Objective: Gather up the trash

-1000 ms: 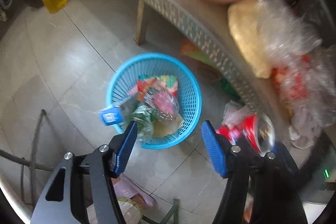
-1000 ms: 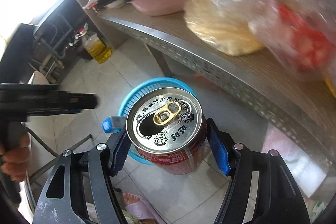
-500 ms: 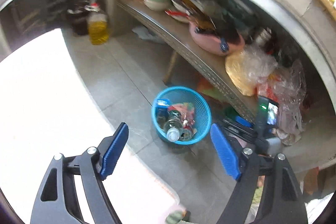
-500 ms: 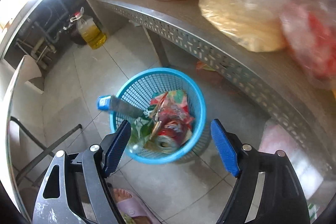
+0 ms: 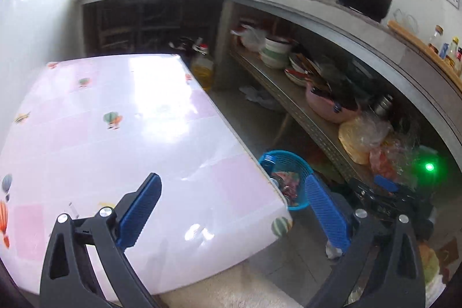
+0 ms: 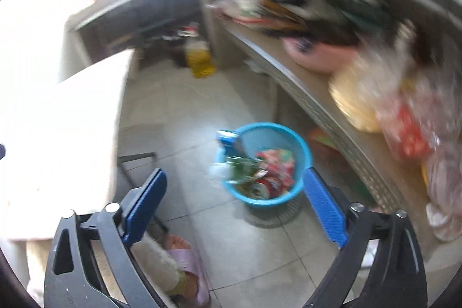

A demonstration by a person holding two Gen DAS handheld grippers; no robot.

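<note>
The blue basket (image 6: 261,163) stands on the floor tiles beside the desk (image 5: 115,134), full of wrappers and a red can (image 6: 267,182). The right tongs (image 6: 248,204) above it and the left tongs (image 5: 234,212) over the desk's near corner have both just been opening, with nothing between them.

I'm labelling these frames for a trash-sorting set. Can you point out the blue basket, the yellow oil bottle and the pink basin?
blue basket (image 6: 300,147): right wrist view, on its far inner wall.
yellow oil bottle (image 5: 203,70): left wrist view, on its body.
pink basin (image 5: 323,107): left wrist view, on its outer side.
</note>
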